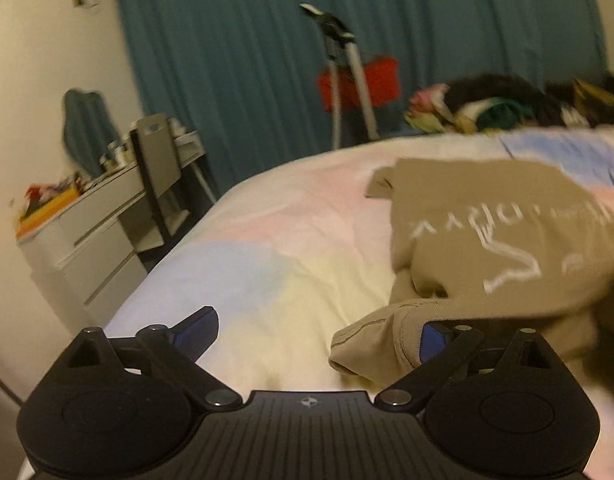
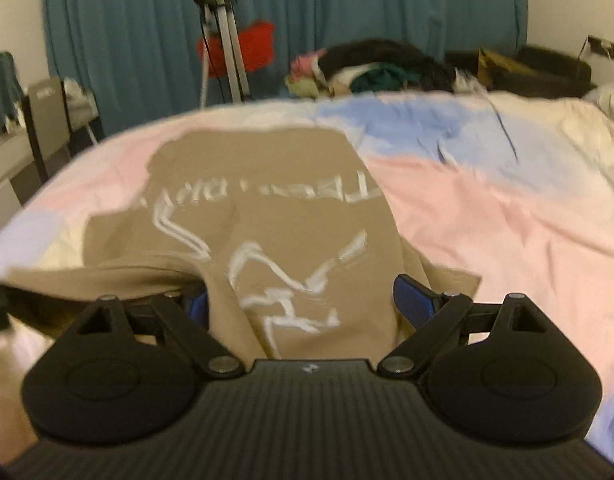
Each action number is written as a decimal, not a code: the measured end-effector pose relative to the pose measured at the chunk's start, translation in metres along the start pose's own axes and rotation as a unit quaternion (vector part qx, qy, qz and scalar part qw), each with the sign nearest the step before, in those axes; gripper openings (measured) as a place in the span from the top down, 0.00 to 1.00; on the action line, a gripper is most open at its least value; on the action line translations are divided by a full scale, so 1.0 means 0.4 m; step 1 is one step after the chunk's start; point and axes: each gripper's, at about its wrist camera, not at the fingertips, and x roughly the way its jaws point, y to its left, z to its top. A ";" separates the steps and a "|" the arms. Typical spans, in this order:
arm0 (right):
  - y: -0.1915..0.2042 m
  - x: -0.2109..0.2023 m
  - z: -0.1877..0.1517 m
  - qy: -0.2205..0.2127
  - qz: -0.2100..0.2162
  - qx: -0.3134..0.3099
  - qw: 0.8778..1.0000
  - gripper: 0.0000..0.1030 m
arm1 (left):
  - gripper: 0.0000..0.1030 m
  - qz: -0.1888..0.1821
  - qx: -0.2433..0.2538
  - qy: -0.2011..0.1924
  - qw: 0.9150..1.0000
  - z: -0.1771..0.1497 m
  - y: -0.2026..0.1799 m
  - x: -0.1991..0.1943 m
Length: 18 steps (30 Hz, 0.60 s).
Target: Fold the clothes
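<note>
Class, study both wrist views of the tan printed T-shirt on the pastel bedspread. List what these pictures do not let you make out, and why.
- White lettering on the tan printed T-shirt: unreadable in both views, blurred.
- Left gripper: right finger's tip hidden under the shirt's hem, left wrist view.
- Right gripper: left finger mostly covered by cloth, right wrist view.
- Dark clothes pile beyond the pastel bedspread: separate items indistinct.

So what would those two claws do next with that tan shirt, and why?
Probably close the right gripper on the tan shirt. Its jaws stand wide with the fabric bunched between them, not pinched. The left gripper is open too, with the hem draped over one finger, so neither grips yet.
</note>
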 end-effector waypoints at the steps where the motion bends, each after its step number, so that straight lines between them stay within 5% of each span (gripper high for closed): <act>1: 0.001 0.013 -0.005 0.020 -0.003 -0.012 1.000 0.12 | 0.04 0.010 -0.005 -0.011 1.000 0.005 0.004 -0.005; 6: 0.010 0.029 -0.037 0.085 -0.014 -0.076 0.993 0.12 | 0.04 0.018 -0.062 -0.063 0.996 0.035 0.057 -0.054; 10: -0.022 -0.061 -0.006 -0.021 -0.085 -0.048 0.995 0.12 | 0.04 -0.011 -0.098 -0.078 0.992 0.046 0.089 -0.085; 15: -0.024 -0.204 0.063 -0.202 -0.131 -0.037 0.970 0.12 | 0.03 -0.046 -0.167 -0.074 0.982 0.072 0.147 -0.125; 18: 0.004 -0.270 0.126 -0.237 -0.128 -0.057 0.961 0.12 | 0.03 -0.049 -0.213 -0.093 0.971 0.108 0.199 -0.175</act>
